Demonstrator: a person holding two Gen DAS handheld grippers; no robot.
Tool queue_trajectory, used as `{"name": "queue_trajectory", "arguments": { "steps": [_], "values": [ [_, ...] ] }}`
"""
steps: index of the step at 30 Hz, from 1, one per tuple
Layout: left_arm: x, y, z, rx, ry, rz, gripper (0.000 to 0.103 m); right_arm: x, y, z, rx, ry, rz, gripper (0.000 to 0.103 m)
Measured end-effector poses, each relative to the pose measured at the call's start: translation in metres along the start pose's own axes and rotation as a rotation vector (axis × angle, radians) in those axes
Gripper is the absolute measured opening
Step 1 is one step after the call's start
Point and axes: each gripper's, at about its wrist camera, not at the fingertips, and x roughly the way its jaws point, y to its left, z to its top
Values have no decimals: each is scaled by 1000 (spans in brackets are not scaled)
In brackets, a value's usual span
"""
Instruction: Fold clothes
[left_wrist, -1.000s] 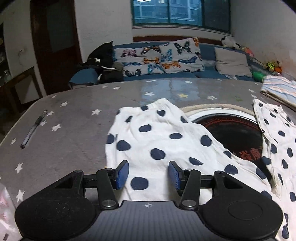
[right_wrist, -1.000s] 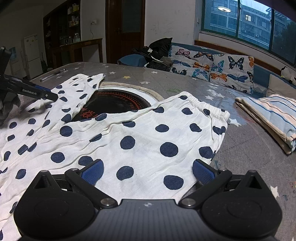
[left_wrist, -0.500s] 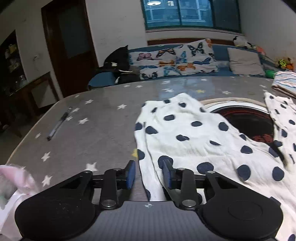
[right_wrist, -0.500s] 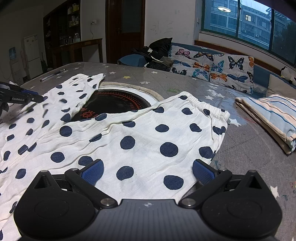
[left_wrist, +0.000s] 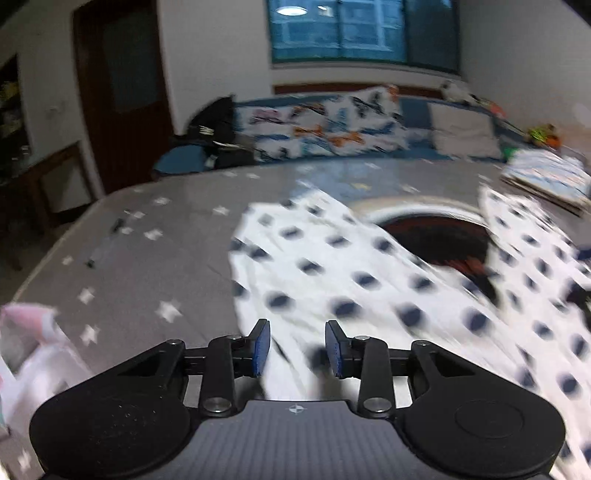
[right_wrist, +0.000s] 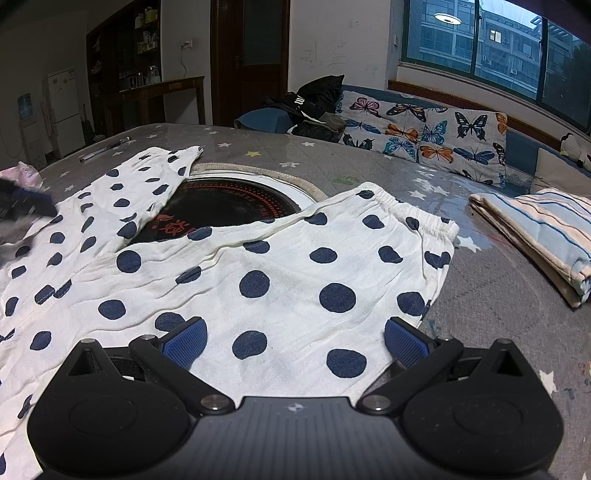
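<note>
Grey star-patterned table (right_wrist: 498, 295) carries the polka-dot garment (right_wrist: 280, 280); my left gripper (left_wrist: 297, 345), jaws just reopening slightly, has the garment's edge between its pads, while my right gripper (right_wrist: 293, 341) hovers spread wide above it

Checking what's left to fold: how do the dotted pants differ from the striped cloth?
The dotted pants lie spread out, unfolded; the striped cloth is folded into a stack. Pants partly cover the burner; the cloth sits on bare table to their right. Both rest on the table.
</note>
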Motion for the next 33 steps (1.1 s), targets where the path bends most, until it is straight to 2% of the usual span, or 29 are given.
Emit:
{"name": "queue_trajectory", "arguments": {
  "steps": [4, 11, 15, 19, 22, 27, 33],
  "values": [
    [-13, -11, -22, 30, 22, -21, 37, 0, 0, 0, -1, 1, -1, 103],
    [-29, -9, -40, 104, -2, 40, 42, 0, 0, 0, -2, 2, -1, 103],
    [-35, -4, -36, 94, 8, 59, 42, -8, 3, 5, 19, 23, 11, 103],
    [-56, -17, -28, 115, -34, 13, 50, -26, 12, 9, 9, 28, 27, 103],
    [-67, -37, -28, 164, -56, -62, 51, -51, 29, 6, -47, 22, 63, 103],
    [-74, -63, -42, 230, -42, -162, 51, -83, 56, -13, -136, 51, 120, 103],
    [-77, -73, -68, 329, 8, -158, 51, -91, 72, -40, -245, 112, 86, 103]
  ]
}}
